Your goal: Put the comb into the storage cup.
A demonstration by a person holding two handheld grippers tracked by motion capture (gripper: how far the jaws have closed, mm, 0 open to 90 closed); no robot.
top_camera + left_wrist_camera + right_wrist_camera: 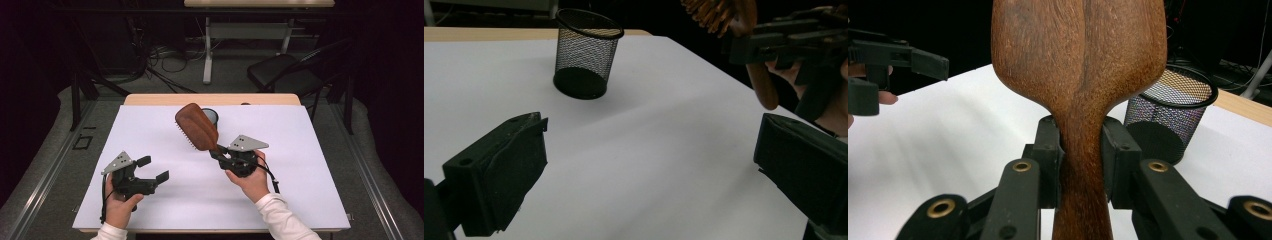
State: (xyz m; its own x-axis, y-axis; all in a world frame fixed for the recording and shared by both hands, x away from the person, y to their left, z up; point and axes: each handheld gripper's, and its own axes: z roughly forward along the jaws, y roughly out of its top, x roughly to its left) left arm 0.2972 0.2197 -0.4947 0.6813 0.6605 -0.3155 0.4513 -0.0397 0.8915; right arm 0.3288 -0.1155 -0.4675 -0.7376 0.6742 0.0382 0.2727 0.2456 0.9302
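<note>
Right tool (220, 151): black, blocky jaws closed tight on the narrow neck of the hairbrush handle, one flat pad pressing each side; a grey three-cornered plate sits on top.
Right hand (251, 180): wrapped around the tool body from below, white sleeve behind it.
Hairbrush (197, 126): wooden paddle, reddish-brown with a fine streaked grain; broad rounded head tapering to a slim handle. It is held above the desk, head tilted up and away toward the far edge, smooth back upward, short bristles showing along its lower left edge.
Hairbrush in the right gripper view (1080, 65): the smooth back rises between the pads, a darker grain line running down its middle.
Left tool (151, 169): jaws spread wide with nothing between them; chunky, matte black, squared tips, held low over the near left part of the desk.
Left hand (120, 202): grips the tool from beneath.
Pen cup (586, 54): black wire mesh, round, slightly flared to a solid rim, dark solid base; it stands upright near the far edge of the desk, just behind the raised brush head in the high view.
Desk (300, 150): flat, matte white sheet over a pale wood top that shows along the far edge.
</note>
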